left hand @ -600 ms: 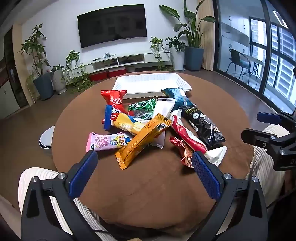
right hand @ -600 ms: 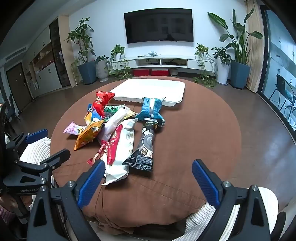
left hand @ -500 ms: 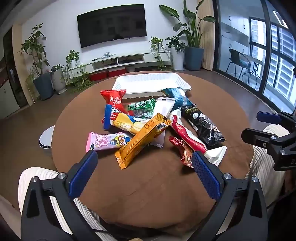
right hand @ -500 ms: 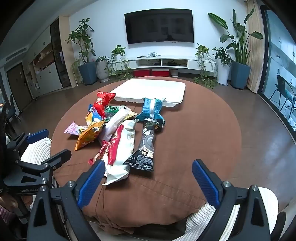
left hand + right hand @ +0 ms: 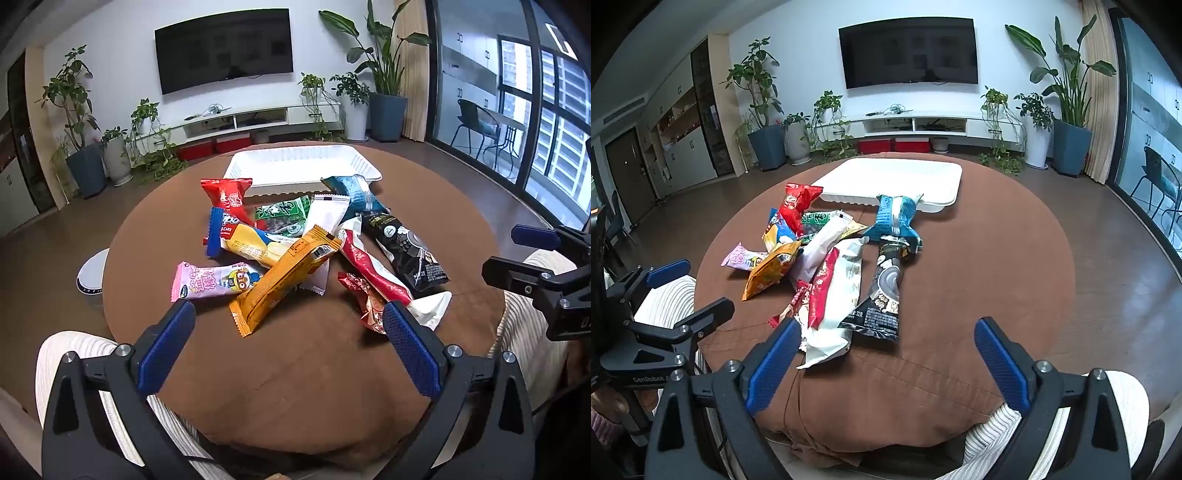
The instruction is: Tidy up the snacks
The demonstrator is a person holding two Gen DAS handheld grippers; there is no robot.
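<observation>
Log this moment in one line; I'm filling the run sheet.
phase: pre-grasp | left gripper: open, empty | right gripper: open, empty | snack packets: piled on table | white tray: empty

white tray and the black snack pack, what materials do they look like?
White tray: looks like thin moulded plastic or foam, matte, with a ribbed rim; which one isn't clear. Black snack pack: flexible plastic film, fairly glossy, printed, with crimped end seals and light glare across its face.
</observation>
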